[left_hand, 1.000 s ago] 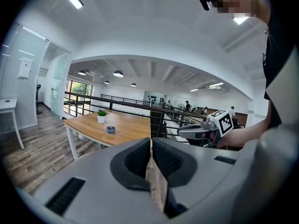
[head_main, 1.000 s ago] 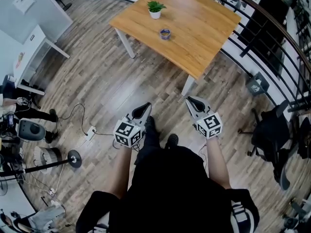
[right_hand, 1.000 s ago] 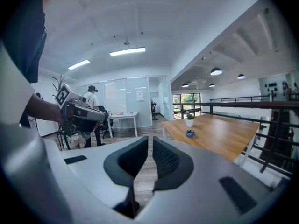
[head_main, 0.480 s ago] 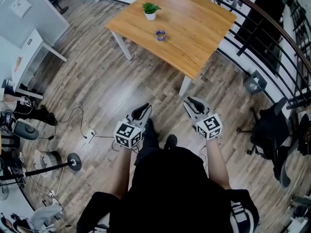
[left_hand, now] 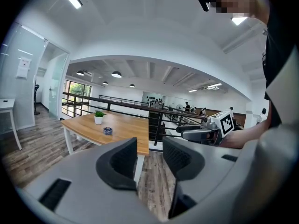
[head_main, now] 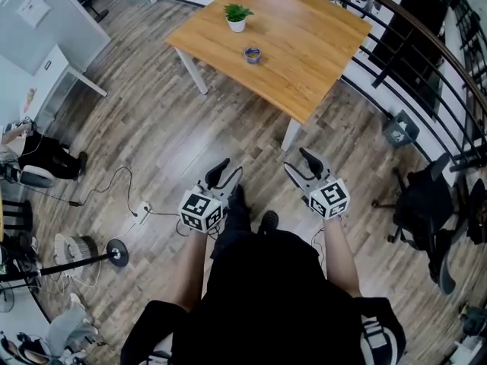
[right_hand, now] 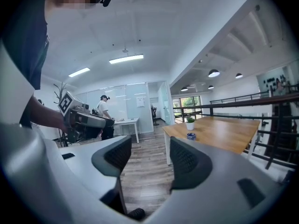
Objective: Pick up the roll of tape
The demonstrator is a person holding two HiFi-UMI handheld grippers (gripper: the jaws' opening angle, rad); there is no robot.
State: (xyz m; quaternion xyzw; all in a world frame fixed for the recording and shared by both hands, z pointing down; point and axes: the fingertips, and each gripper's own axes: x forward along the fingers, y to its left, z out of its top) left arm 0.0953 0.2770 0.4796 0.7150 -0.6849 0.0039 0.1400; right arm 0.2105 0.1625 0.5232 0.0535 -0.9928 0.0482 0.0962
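Left gripper (head_main: 228, 172): spread wide, just been opening up, with nothing but air in between; held low by the body, on the near side of the table (head_main: 312, 48) and well apart from it.
Right gripper (head_main: 298, 162): spread wide too, just been opening up, holding nothing; beside the left one, on the near side of the table, a bit closer to its near corner leg.
Roll of tape (head_main: 253, 55): small and blue, lying flat on the table top, toward the table's left edge, well apart from both grippers.
Table: light wood top on white legs, standing on the floor.
Plant (head_main: 237, 17): little and green, in a white pot, standing up straight on the table, near the tape and further back.
Floor (head_main: 190, 128): grey-brown wood planks, under and around the table.
Chair (head_main: 420, 204): black, on the floor off to the right of the table's near corner.
Shoes (head_main: 268, 220): black, on the floor between the two grippers, well short of the table.
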